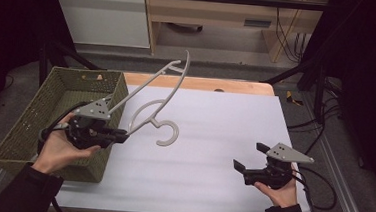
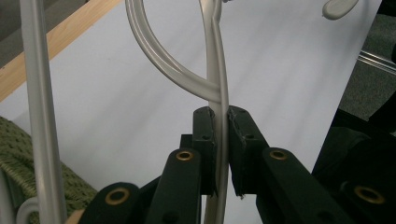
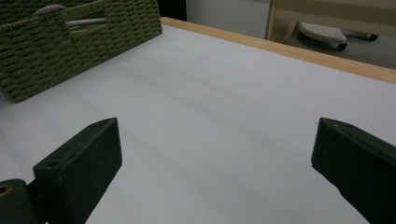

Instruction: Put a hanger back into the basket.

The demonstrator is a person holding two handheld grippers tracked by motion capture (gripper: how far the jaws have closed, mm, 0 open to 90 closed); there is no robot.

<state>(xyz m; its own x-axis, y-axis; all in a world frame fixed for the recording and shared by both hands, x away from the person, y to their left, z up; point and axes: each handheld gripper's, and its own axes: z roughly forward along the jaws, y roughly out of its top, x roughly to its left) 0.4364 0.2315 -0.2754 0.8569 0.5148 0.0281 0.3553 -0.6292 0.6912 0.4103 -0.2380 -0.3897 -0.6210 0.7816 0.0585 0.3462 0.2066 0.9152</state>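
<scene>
High view: green woven basket (image 1: 34,120) at the table's left edge; left gripper (image 1: 123,135) clenched on a grey hanger (image 1: 148,108) raised over the white table (image 1: 214,128), hook down. Left gripper view shows the pads pinching its thin bar (image 2: 218,140). Right gripper (image 1: 248,156), jaws spread, empty. Wooden furniture (image 1: 222,13) behind.

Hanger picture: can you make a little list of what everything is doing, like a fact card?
held thing: hanger, pale grey plastic, raised off the mat
who holds it: left tongs, shut on a thin bar of the hanger
hook: points down toward the mat
basket: green, woven, at the table's left side, beside the left tongs
right tongs: open, nothing between them, low over the mat
hands: one hand on the left tongs, one hand on the right tongs
</scene>
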